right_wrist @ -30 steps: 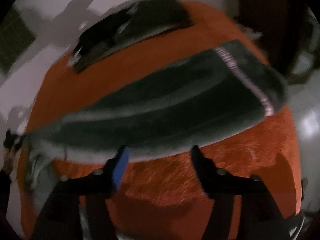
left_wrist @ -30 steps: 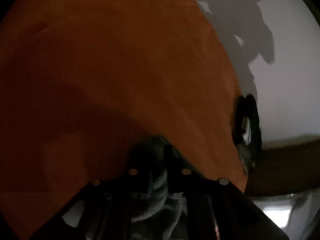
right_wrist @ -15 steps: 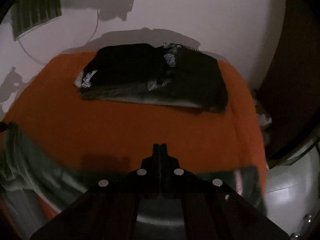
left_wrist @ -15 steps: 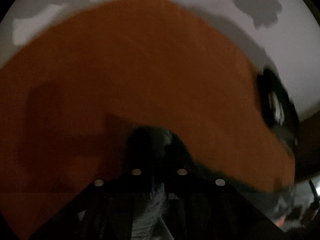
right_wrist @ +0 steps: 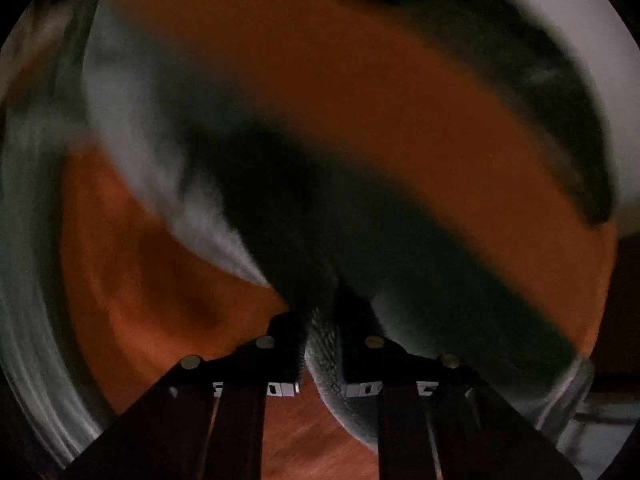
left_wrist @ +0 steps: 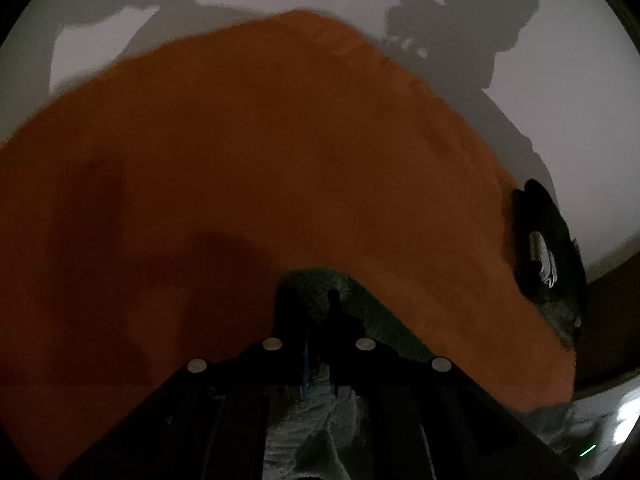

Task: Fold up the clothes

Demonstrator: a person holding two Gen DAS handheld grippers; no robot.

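Note:
A dark green-grey garment (right_wrist: pixel 360 248) stretches across the orange bed cover (right_wrist: pixel 320 80), blurred by motion in the right wrist view. My right gripper (right_wrist: pixel 320 312) is shut on a fold of that garment, which bulges out below the fingers. My left gripper (left_wrist: pixel 316 304) is shut on another part of the same garment (left_wrist: pixel 316 280), whose cloth hangs down between the fingers. The orange bed cover (left_wrist: pixel 240 160) fills most of the left wrist view.
A pile of dark folded clothes (right_wrist: pixel 540 80) lies at the far right edge of the bed, also seen as a dark bundle (left_wrist: pixel 548 256) in the left wrist view. A pale wall (left_wrist: pixel 560 120) with shadows stands behind the bed.
My right gripper was open in front of the garment, then closed, and now holds a fold of it while swinging fast. The left gripper keeps its hold and has tilted.

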